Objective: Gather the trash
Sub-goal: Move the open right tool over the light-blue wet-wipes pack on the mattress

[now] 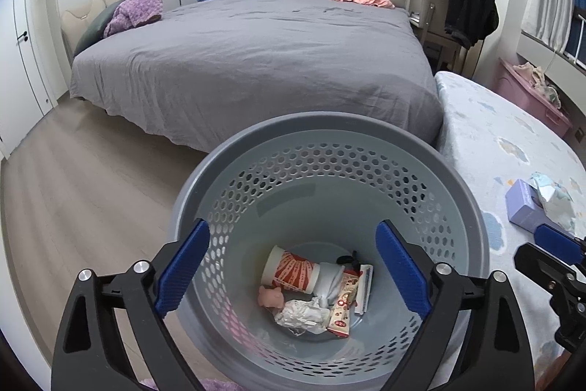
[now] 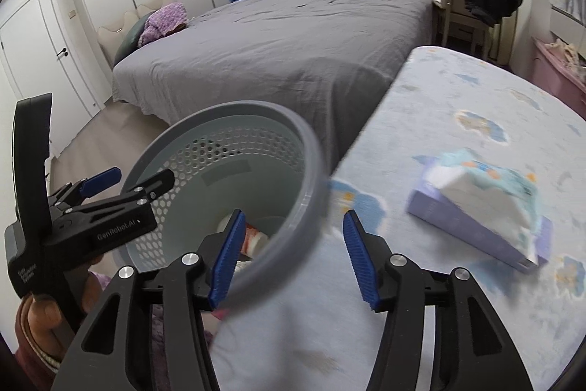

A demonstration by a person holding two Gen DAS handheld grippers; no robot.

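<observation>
The open mouth of the grey basket (image 1: pixel 329 134) is unobstructed from above, while passage is bounded by the large bed (image 1: pixel 256 61) behind and the patterned mattress (image 1: pixel 494 141) alongside.

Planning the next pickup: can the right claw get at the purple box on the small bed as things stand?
Probably yes. The right claw is open and empty over the small bed, and the purple box lies uncovered ahead to its right, a crumpled wrapper on top.
</observation>
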